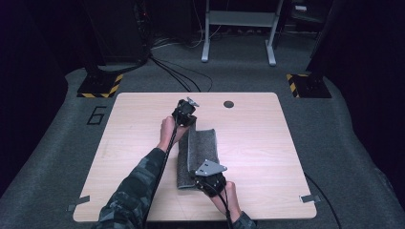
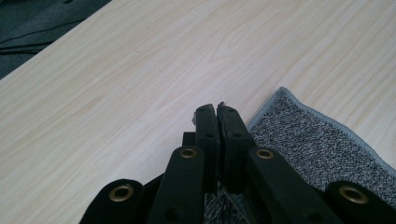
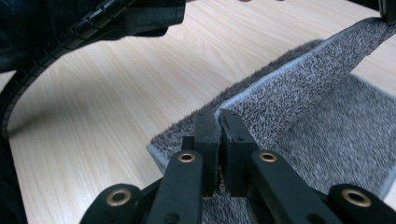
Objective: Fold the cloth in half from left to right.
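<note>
Pale wood-grain laminate spreads under your hands, a rounded-corner table [image 1: 267, 143] set on dark grey carpet in a dim room.

Nearest you, your right gripper [image 1: 210, 182] sits at the near end of the grey towel [image 1: 203, 148]. Its jaws are pinched tight on the near corner of the upper layer, and in the right gripper view the stitched hem [image 3: 280, 77] rises away from the right gripper's tips [image 3: 218, 116] in a taut line. You hold it there, I judge, so that the lifted edge stays straight while the cloth is folded lengthwise.

That towel [image 3: 336, 135] lies at the middle of the table, long axis running near to far. One layer rests flat and another is raised over it along the left side. It is a nubbly, speckled grey terry, soft and limp, with a smoother bound border.

Farther off, your left gripper [image 1: 184, 114] holds the far end of the same raised edge. Its jaws are likewise closed to a slit, with grey pile showing between them low in the left gripper view [image 2: 217, 114], so it is clamped on the cloth too. Matching grips at both ends should keep the fold even.

Beyond the towel, near the far edge, sits a small dark round cable port [image 1: 229, 104]. Past the table stand a grey metal frame [image 1: 239, 28] and black-and-yellow striped bases [image 1: 100, 86].
</note>
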`<state>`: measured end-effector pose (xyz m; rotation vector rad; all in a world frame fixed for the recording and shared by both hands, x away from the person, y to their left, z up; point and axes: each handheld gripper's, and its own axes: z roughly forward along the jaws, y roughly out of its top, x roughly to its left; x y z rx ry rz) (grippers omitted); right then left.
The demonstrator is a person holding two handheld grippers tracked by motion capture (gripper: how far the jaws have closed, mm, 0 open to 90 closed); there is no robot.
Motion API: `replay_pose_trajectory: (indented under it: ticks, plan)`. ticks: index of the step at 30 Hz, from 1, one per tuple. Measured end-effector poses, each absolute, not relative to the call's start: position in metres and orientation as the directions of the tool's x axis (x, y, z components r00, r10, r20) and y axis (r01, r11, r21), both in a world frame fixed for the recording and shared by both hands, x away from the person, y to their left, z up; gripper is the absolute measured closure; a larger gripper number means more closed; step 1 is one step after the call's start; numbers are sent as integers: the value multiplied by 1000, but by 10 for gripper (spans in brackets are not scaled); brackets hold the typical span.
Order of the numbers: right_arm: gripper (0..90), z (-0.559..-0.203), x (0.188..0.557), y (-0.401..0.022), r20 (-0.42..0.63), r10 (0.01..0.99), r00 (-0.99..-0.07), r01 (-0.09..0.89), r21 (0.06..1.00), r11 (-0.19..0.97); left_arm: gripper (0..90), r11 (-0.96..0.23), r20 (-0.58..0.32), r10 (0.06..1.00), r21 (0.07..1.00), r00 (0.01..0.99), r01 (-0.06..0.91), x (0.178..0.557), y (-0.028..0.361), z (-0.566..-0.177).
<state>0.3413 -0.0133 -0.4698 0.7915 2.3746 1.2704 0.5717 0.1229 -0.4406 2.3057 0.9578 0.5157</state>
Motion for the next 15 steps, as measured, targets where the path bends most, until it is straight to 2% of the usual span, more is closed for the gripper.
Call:
replay_pose_trajectory:
  ticks: [15]
  plan:
    - [863, -484, 341, -30, -5, 638, -770, 370, 811, 453, 872, -596, 115, 713, 619, 692, 511, 576, 96, -457]
